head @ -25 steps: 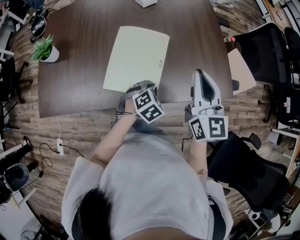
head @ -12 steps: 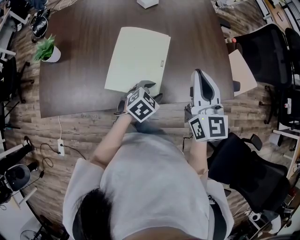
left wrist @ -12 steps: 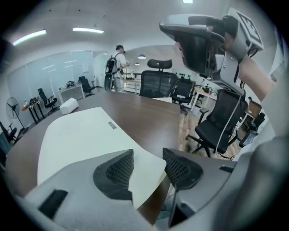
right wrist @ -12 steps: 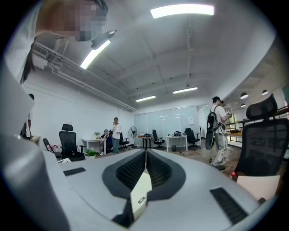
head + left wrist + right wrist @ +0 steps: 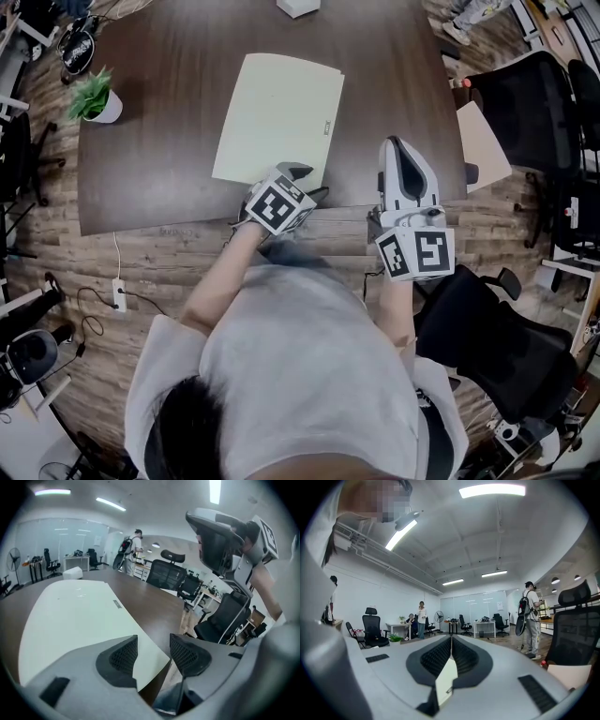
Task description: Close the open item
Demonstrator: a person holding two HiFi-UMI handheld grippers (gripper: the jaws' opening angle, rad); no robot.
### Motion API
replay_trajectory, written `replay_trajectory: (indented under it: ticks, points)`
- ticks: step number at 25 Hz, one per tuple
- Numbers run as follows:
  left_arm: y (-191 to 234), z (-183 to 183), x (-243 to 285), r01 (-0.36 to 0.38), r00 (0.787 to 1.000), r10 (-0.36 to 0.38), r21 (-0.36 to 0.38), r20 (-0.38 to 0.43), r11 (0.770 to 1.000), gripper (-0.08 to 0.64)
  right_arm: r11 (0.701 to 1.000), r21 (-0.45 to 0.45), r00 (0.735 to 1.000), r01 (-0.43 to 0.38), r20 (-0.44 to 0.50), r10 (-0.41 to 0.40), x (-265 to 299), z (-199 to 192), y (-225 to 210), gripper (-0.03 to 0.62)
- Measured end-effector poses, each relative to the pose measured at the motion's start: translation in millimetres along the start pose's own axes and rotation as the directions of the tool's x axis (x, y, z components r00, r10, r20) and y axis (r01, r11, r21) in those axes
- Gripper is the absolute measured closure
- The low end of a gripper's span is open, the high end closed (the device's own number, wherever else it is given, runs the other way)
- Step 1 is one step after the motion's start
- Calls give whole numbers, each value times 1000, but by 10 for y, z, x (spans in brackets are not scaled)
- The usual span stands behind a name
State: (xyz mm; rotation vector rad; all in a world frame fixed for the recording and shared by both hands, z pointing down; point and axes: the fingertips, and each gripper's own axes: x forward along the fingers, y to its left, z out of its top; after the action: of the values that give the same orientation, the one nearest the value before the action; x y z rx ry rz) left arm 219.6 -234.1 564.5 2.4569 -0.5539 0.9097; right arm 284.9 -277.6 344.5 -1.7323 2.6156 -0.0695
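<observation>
A second ago my left gripper [image 5: 307, 183] sat almost closed low over the near right corner of the folder [image 5: 277, 117]. Now its jaws are opening and stand wide. The corner shows in the gap between the pads [image 5: 123, 656], but neither pad presses on it. My hand has also drawn a little left and back towards the table's near edge, and its marker cube [image 5: 277, 204] has turned. My right gripper [image 5: 397, 145] has stayed where it was, over the near edge of the table [image 5: 159, 141] and well to the right of the folder. Its jaws are together and it points out across the room. The folder lies closed and flat near the middle of the table, as in the earlier frames.

On the table I count one folder, one small potted plant [image 5: 91, 98] at the left end and one white box [image 5: 298, 6] at the far edge. I count two black office chairs to my right, one farther off [image 5: 530, 98] and one close beside me [image 5: 502, 337]. My left gripper view shows one person with a backpack [image 5: 133, 545] standing across the room.

The only print on the folder is a small dark label [image 5: 325, 128] near its right edge, too small to read. The two cubes carry black-and-white square patterns, not words.
</observation>
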Motion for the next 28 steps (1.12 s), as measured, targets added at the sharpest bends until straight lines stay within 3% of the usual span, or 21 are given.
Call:
replay_trajectory:
  ticks: [4,6,7,10,14,19,28]
  points:
    - [113,28,-16,-26,1000,26,-105,3,994,388,1000,-5,1000,0,2,0,9,20,36,578]
    - [225,-17,-4,-105,994,102,-104,-33,989,540,1000,-9,1000,0,5,0,9,32,64,578]
    - [265,-38,3,-138,990,134,-90,-52,986,551,1000,-11,1000,-1,6,1,8,40,81,578]
    - [285,-53,9,-172,982,167,-46,-92,984,552,1000,-15,1000,1,12,-1,-10,66,120,578]
    - [259,-60,43,-136,984,130,-35,-121,990,552,1000,-13,1000,9,16,-8,-36,77,150,578]
    - [283,6,-75,-99,994,91,-128,-62,987,552,1000,-15,1000,16,23,-16,-88,106,166,578]
    - [556,312,-356,-167,983,177,-147,56,975,552,999,-12,999,33,31,-33,-137,126,110,578]
